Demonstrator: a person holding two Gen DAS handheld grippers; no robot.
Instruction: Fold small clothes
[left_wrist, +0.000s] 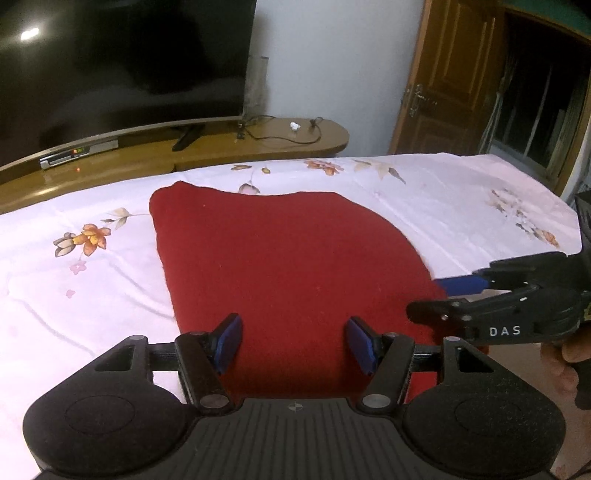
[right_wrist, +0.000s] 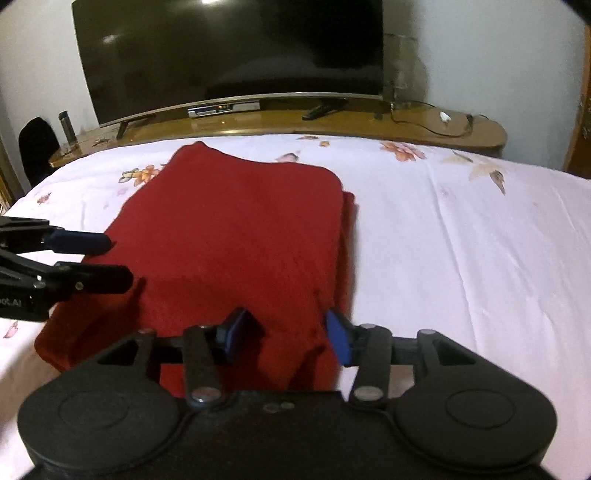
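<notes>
I hold both claws wide, left claw (left_wrist: 293, 341) and right claw (right_wrist: 286, 334), over red garment (left_wrist: 288, 254) near edge; shallow pinch risks grabbing one layer, fold slipping.

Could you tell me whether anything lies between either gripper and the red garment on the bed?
Nothing visible does. The left gripper and right gripper both hover with open jaws directly over the red garment's near edge.
</notes>
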